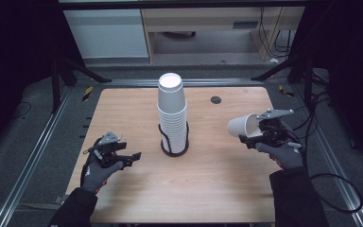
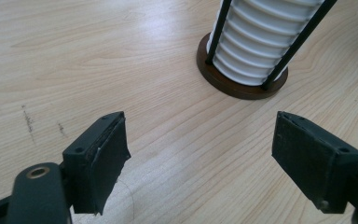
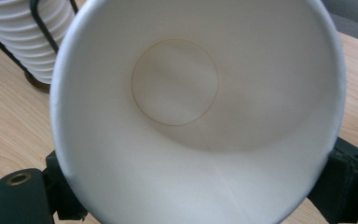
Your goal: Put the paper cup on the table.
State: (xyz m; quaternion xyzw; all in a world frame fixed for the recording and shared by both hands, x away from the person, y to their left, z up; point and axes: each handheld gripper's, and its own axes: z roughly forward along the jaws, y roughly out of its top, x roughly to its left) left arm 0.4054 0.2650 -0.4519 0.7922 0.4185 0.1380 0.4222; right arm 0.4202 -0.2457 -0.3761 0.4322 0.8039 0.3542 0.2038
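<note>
A tall stack of white paper cups (image 1: 172, 111) stands upside down in a black wire holder on a round brown base (image 1: 175, 150) at the table's middle. My right gripper (image 1: 255, 135) is shut on a single white paper cup (image 1: 242, 126), held on its side above the table's right part, its bottom toward the stack. In the right gripper view that cup (image 3: 191, 107) faces me with its mouth, and the stack (image 3: 25, 42) sits at upper left. My left gripper (image 1: 133, 157) is open and empty near the table's left edge; its jaws (image 2: 200, 158) stand wide over bare wood, the stack (image 2: 261, 42) ahead.
The wooden table (image 1: 217, 189) has a small dark round hole (image 1: 216, 100) at the back right. Metal frame rails (image 1: 33, 156) run along both sides, and cables (image 1: 335, 189) lie on the floor at right. Cabinets stand beyond the far edge.
</note>
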